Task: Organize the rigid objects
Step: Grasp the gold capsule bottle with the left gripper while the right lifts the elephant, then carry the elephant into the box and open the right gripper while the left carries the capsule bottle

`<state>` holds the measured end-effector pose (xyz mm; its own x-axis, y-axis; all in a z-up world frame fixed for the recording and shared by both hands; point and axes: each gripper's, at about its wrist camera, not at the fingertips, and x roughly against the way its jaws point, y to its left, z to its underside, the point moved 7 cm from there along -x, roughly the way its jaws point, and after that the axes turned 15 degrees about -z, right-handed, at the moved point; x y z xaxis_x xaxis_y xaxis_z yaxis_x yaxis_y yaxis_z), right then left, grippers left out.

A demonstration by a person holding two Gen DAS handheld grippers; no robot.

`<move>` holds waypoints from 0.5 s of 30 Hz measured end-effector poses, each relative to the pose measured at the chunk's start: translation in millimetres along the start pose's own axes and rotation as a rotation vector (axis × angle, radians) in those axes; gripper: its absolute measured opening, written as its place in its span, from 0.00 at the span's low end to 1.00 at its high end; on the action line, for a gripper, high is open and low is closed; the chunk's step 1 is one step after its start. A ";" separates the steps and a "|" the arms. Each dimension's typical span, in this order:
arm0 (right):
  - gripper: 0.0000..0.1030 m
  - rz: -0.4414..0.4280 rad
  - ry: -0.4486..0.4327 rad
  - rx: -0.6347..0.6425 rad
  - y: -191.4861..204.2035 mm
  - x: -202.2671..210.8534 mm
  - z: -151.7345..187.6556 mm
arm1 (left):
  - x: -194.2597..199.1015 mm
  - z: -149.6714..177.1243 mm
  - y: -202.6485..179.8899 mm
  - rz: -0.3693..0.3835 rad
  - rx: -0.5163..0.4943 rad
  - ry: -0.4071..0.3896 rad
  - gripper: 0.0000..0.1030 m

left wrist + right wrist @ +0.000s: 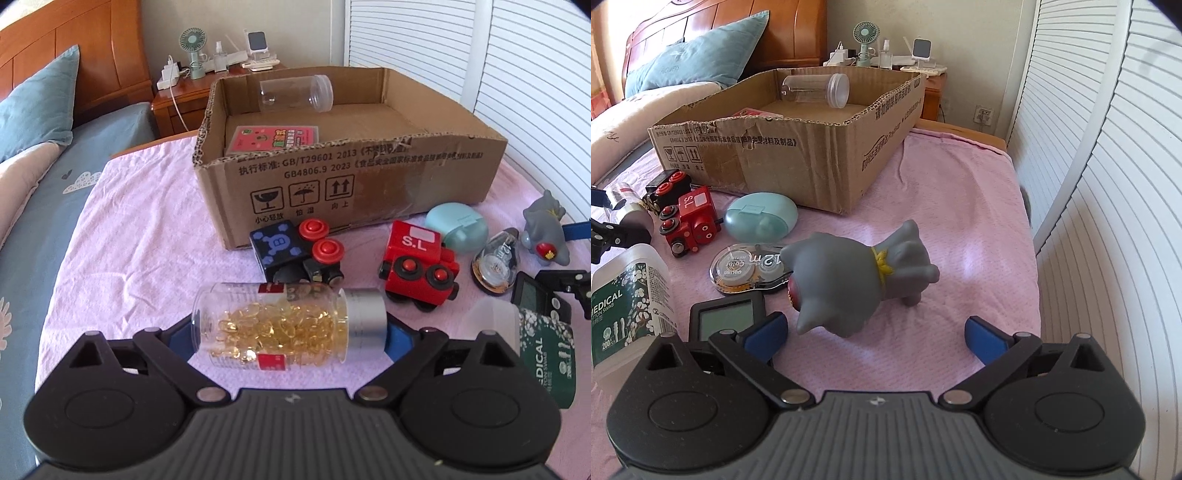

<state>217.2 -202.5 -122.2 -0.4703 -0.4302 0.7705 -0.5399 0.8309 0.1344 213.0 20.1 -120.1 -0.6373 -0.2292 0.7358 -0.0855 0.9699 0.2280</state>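
A clear bottle of yellow capsules (284, 325) with a silver cap lies on its side between the blue pads of my left gripper (288, 338). The jaws stand wide at both ends of the bottle; whether they press on it I cannot tell. My right gripper (875, 334) is open and empty, just short of a grey toy figure (864, 273) on the pink cloth. The cardboard box (351, 177) holds a clear jar (295, 94) and a pink card box (273, 140).
On the pink cloth (960, 206) lie a black toy train (295, 251), a red toy train (417, 269), a teal case (458, 225), a correction tape (746, 267), a cotton swab box (624, 306) and a small screen device (727, 317). A slatted door stands to the right.
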 end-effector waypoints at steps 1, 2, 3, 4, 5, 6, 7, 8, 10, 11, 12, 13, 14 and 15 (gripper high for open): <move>1.00 -0.003 0.011 0.007 -0.5 -1.0 -1.8 | 0.9 -0.4 0.4 0.001 0.009 0.001 0.90; 1.00 -0.006 0.021 0.022 0.0 -1.4 -3.1 | 1.8 -0.5 1.0 0.003 0.018 0.001 0.90; 1.00 -0.009 0.030 0.040 1.0 -1.5 -4.3 | 2.7 -0.4 1.3 0.002 0.024 0.001 0.90; 1.00 -0.014 0.033 0.066 2.8 -1.0 -5.9 | 2.8 -1.6 2.1 0.002 0.029 0.000 0.90; 1.00 -0.023 0.030 0.091 4.6 0.3 -8.3 | 2.9 -2.1 2.1 0.004 0.029 -0.002 0.90; 1.00 -0.031 0.025 0.111 5.8 1.3 -10.7 | 2.5 -2.0 2.3 0.002 0.030 -0.002 0.90; 1.00 -0.038 0.020 0.131 6.3 2.2 -14.3 | 1.7 -1.7 3.2 0.004 0.031 0.002 0.90; 1.00 -0.045 0.018 0.146 6.3 2.3 -17.3 | 0.6 -1.8 3.0 0.005 0.035 0.005 0.90; 1.00 -0.058 0.016 0.159 4.5 1.1 -23.4 | -1.0 -1.1 3.1 0.006 0.039 0.008 0.90; 1.00 -0.074 0.016 0.160 4.1 0.1 -25.7 | -1.3 -1.1 3.0 0.006 0.040 0.009 0.90; 1.00 -0.086 0.014 0.163 3.6 -1.0 -27.7 | -1.9 -1.5 3.5 0.006 0.043 0.008 0.90; 1.00 -0.089 0.010 0.165 3.3 -2.0 -29.4 | -2.2 -1.7 3.5 0.006 0.045 0.009 0.90; 1.00 -0.095 0.008 0.170 3.9 -2.6 -30.6 | -2.5 -2.0 3.6 0.006 0.046 0.010 0.90; 0.99 -0.111 0.009 0.174 5.2 -2.8 -31.3 | -2.7 -2.4 3.7 0.006 0.047 0.009 0.90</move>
<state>237.5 -185.9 -104.1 -0.3959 -0.5119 0.7624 -0.7007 0.7050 0.1095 216.2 24.2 -119.7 -0.6307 -0.2235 0.7432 -0.1175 0.9741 0.1933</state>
